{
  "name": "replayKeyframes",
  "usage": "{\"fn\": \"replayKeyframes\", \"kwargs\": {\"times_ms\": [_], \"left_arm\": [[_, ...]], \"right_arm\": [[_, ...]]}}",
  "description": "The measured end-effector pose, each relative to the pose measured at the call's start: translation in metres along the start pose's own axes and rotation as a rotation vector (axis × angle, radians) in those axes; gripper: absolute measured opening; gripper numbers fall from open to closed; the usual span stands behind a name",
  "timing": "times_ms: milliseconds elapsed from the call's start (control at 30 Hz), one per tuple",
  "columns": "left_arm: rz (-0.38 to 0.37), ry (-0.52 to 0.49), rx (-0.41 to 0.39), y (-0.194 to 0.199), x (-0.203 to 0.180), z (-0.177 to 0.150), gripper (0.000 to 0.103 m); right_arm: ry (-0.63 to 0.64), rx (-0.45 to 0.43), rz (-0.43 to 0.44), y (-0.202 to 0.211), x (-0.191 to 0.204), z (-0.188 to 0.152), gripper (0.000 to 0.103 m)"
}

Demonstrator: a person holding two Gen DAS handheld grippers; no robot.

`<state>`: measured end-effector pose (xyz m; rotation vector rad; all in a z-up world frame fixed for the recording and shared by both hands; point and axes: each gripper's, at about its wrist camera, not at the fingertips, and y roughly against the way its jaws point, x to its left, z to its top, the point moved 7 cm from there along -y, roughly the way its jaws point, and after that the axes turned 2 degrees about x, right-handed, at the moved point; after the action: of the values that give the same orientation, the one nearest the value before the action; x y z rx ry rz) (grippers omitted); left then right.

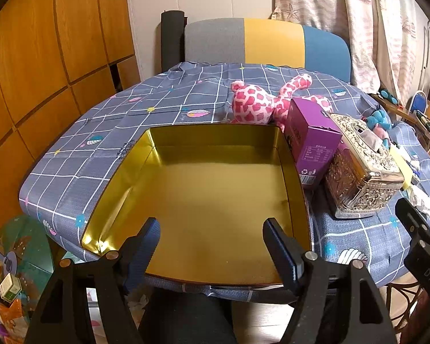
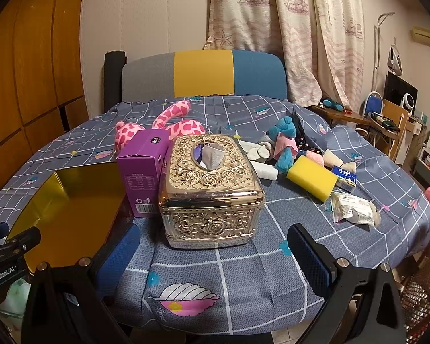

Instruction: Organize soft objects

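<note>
An empty gold tin box (image 1: 215, 189) lies open on the table, seen also in the right wrist view (image 2: 68, 209). My left gripper (image 1: 212, 232) is open and empty over the tin's near edge. A pink spotted plush (image 1: 258, 100) lies behind the tin, also in the right wrist view (image 2: 175, 120). A blue plush (image 2: 285, 140), a yellow sponge (image 2: 312, 177) and small soft bits lie at the right. My right gripper (image 2: 215, 246) is open and empty, just in front of the gold tissue box (image 2: 209, 183).
A purple carton (image 1: 309, 140) stands between tin and tissue box (image 1: 361, 166). A tissue pack (image 2: 344, 175) and a wrapped packet (image 2: 352, 209) lie at the right. A striped chair (image 2: 203, 74) stands behind the table. Wooden cabinets (image 1: 43, 71) are on the left.
</note>
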<state>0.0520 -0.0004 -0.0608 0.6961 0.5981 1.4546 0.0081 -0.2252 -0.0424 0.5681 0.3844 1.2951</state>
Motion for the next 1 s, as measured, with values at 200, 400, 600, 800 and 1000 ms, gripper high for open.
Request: {"fn": "replayKeyframes", "kwargs": {"times_ms": [200,400,600,800,1000], "left_arm": [[0.005,-0.002,0.000,0.000,0.000,0.000,0.076],[0.000,-0.004,0.005,-0.002,-0.001,-0.001,0.076],[-0.004,-0.013,0.006,-0.001,-0.004,-0.002,0.076],[-0.010,-0.029,0.004,-0.001,-0.008,-0.003,0.076],[-0.019,-0.043,0.008,-0.001,-0.016,-0.003,0.076]], "right_arm": [[-0.006,0.003,-0.003,-0.001,-0.003,0.000,0.103],[-0.011,0.006,-0.009,-0.002,-0.005,0.000,0.103],[-0.020,0.007,-0.019,-0.003,-0.008,0.000,0.103],[-0.029,0.009,-0.024,-0.003,-0.011,0.001,0.103],[-0.043,0.010,-0.030,-0.004,-0.015,0.002,0.103]]}}
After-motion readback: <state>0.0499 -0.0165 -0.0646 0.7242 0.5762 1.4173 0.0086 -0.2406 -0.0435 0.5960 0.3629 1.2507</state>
